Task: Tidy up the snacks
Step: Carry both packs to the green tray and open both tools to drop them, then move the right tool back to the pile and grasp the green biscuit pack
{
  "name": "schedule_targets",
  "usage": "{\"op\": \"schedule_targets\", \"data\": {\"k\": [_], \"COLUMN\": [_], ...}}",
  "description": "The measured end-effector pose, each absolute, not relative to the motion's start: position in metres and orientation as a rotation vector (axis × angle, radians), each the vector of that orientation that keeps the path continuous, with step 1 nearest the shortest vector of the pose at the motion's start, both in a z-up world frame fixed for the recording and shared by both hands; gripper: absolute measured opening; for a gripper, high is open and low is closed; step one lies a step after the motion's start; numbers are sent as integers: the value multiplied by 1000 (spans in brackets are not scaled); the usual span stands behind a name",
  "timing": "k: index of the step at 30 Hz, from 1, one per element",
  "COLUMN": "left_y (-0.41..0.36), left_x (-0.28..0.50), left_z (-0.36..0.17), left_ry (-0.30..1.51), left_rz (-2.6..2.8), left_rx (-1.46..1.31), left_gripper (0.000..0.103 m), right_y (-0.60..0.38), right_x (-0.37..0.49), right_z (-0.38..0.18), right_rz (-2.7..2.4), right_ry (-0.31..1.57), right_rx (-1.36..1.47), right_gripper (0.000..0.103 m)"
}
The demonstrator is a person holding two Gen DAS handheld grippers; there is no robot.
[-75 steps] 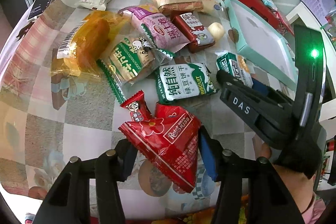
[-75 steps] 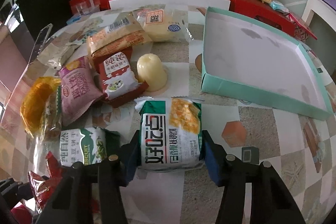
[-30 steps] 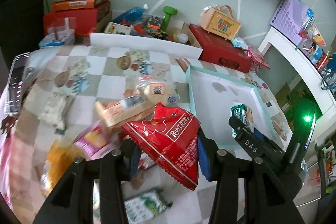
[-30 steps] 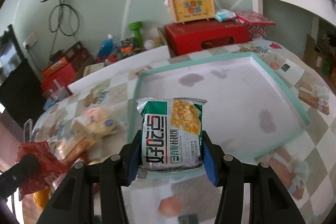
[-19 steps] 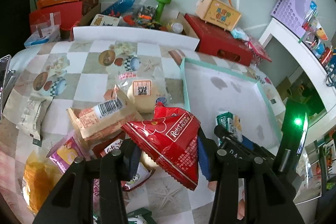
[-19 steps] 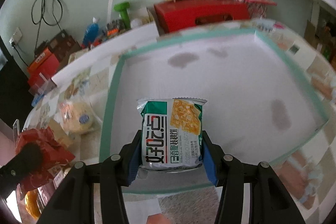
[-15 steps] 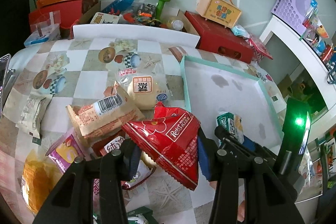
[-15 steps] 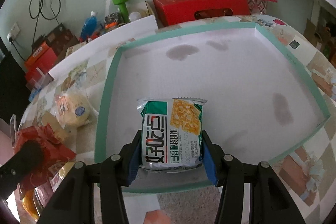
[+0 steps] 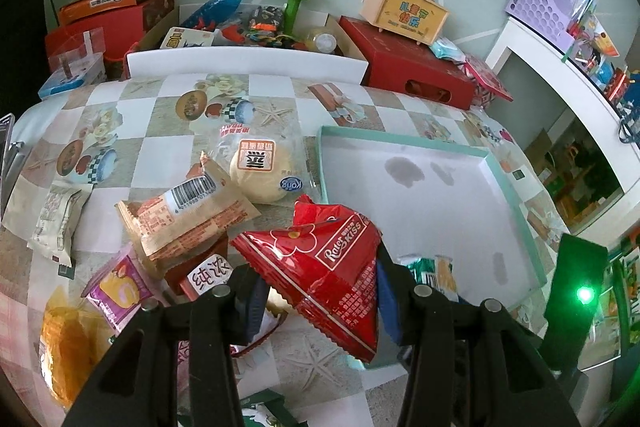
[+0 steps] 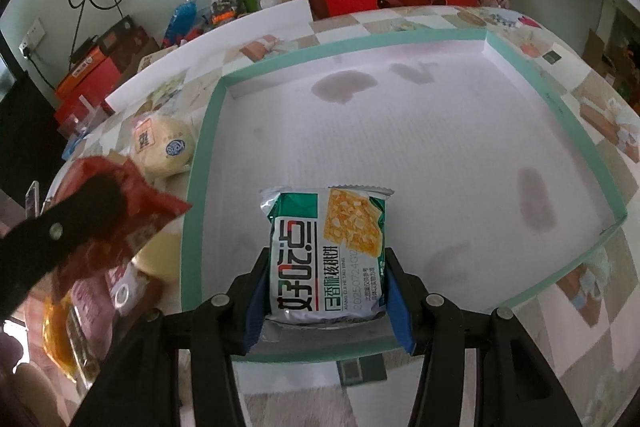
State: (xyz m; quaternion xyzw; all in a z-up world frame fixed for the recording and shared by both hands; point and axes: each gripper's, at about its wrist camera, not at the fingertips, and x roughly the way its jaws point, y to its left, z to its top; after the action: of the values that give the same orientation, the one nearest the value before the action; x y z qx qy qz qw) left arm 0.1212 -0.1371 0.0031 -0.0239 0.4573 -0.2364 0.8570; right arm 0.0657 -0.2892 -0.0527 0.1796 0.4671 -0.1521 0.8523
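My left gripper [image 9: 318, 301] is shut on a red snack packet [image 9: 320, 267], held above the table just left of the mint-green tray [image 9: 516, 195]. In the right wrist view my right gripper [image 10: 326, 297] is shut on a green and white cracker packet [image 10: 326, 251], low over the near part of the tray's white floor [image 10: 420, 147]. That packet [image 9: 434, 275] also peeks out behind the red one in the left wrist view. The red packet [image 10: 120, 211] and a left finger [image 10: 60, 227] appear at the left edge of the right wrist view.
Loose snacks lie left of the tray: a round bun in clear wrap [image 9: 260, 167], a tan barcode packet [image 9: 184, 215], a pink packet [image 9: 120, 287], an orange packet [image 9: 68, 339]. Behind the table stand a red box [image 9: 408, 67], a yellow carry box [image 9: 404, 13] and a green dumbbell [image 9: 294, 5].
Both grippers kept their packets. The right gripper sank toward the tray floor, which now fills its view. The left gripper's view tipped downward and has held about still for the last half second.
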Motion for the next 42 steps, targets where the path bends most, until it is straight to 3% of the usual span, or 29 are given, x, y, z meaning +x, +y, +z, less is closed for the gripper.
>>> {"op": "schedule_targets", "data": {"k": [21,23,24,25,33,34,36,37,42], "left_y": [-229,-234,-235,-235,-222,-219,-211,-206,-181], "left_x": [153,155,156,157,154,153,151,151,146], "left_z": [-10,-12,-14,-15,-1,1,4,5,7], "left_ry": [947,946,950,957,974,980,992,996,1001], "left_rz": [-628,-628,-619,-614,-560,-551,-537,-536,-485], "left_rx": [-11,-13,-16,-20,-14,-17,-34,-49,-88], "left_gripper": [49,60,78,90,90,91,98,101,101], "right_y": [-407,-413,-413,-413,-403,-403,-403,-402,-395], "right_x": [64,64,64,65,67,66,65,64,63], "right_z": [-27,-26,-24,-23,-21,-20,-18,-18,-19], "right_rz": [-624,-609,-599,-593,-568,-566,-558,-558,-551], "right_ry": [823,813,806,803,828,830,831,832,855], "right_rx": [455,469,462,451,435,438,443,440,412], "right_gripper": [54,56,56,57,58,59,85,91,96]}}
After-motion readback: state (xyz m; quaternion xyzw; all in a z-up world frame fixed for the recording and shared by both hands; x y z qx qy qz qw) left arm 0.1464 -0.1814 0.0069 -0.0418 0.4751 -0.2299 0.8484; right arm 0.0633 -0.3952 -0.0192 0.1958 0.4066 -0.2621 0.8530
